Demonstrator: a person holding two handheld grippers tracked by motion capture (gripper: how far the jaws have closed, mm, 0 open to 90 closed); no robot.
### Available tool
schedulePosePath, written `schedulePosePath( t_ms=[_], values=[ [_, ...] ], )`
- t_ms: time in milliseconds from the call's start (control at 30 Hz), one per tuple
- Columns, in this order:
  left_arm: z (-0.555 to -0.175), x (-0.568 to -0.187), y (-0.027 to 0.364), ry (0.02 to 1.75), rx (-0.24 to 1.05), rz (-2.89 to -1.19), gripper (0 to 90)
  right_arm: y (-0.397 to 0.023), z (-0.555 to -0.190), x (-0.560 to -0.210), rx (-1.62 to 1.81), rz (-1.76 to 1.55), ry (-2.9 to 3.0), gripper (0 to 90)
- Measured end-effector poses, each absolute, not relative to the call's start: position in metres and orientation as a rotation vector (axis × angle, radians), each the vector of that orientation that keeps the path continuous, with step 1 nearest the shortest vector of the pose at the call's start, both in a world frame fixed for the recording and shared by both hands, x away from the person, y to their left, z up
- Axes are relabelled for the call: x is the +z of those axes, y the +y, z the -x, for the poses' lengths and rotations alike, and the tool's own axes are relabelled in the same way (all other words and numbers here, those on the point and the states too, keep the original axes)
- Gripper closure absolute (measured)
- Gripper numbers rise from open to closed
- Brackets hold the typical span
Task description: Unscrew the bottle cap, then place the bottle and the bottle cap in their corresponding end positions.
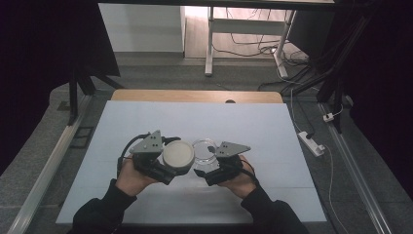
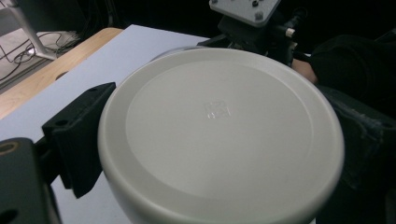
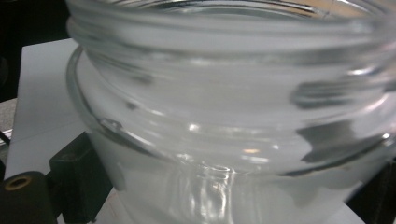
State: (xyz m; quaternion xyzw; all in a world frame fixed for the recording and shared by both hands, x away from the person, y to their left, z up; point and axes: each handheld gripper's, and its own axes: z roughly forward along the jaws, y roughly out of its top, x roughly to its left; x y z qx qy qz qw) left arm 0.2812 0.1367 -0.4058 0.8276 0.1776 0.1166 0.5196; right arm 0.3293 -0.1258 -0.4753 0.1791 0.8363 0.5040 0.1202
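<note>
From the high view, a clear glass jar (image 1: 205,150) stands open-mouthed on the white worktop (image 1: 146,126), toward the person's side of it. Just to the left of the jar, the left gripper (image 1: 171,168) holds a round white lid (image 1: 178,153), flat face up, its edge close against the jar's rim. On the other side of the jar, the right gripper (image 1: 207,171) reaches in from the near right, its black fingers at the jar's lower wall. A hand wraps each gripper, with dark sleeves behind.

In the left gripper view, the lid (image 2: 219,135) sits between the two black fingers (image 2: 77,135), which pinch it at its rim on either side. Beyond the lid, the jar's rim just peeks out, and past that stands the right gripper (image 2: 252,23) with its grey plate.

In the right gripper view, the jar (image 3: 233,116) stands very near, its threaded neck uppermost. One finger (image 3: 77,177) rests against the jar's left wall and the other sits at the far right edge, so they clasp the jar between them.
</note>
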Motion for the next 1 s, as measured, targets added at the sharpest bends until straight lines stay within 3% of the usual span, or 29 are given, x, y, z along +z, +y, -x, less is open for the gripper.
schedulePosePath(
  t_ms=[1000],
  values=[
    [-0.282,-0.451,0.127,0.376,0.205,-2.003,7.6,-0.139,-0.351,-0.474,1.476,-0.585,2.340,7.1]
  ],
)
